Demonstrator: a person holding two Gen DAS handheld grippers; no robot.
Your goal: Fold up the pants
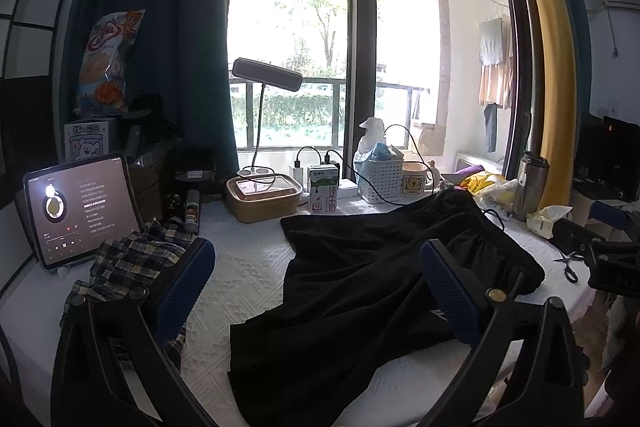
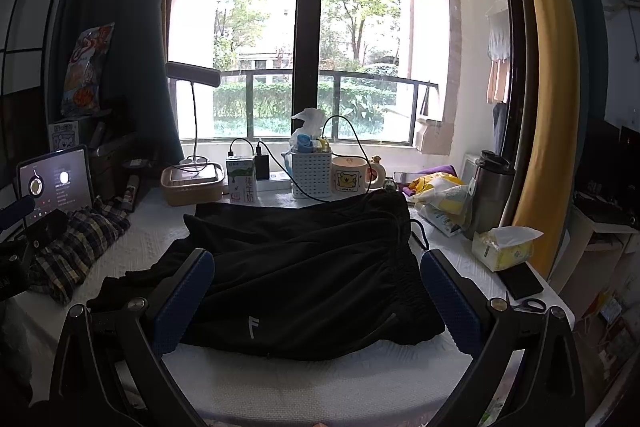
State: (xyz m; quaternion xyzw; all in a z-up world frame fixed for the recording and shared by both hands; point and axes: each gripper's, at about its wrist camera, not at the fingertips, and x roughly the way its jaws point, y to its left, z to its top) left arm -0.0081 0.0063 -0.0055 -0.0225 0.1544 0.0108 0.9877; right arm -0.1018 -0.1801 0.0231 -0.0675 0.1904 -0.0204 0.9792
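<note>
My right hand-held gripper (image 2: 316, 301) hangs wide open and empty, squarely facing the black pants (image 2: 304, 267) on the worktop (image 2: 320, 383); the left hand-held gripper (image 1: 316, 291), equally agape, has them off to its right.

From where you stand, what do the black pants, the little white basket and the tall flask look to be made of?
Pants: thin, smooth synthetic knit by the look, faint sheen, soft folds, gathered elastic waistband.
Basket: moulded white plastic, its walls a grid of small holes.
Flask: probably brushed steel, dull grey shine, with a dark lid that looks like plastic.
</note>
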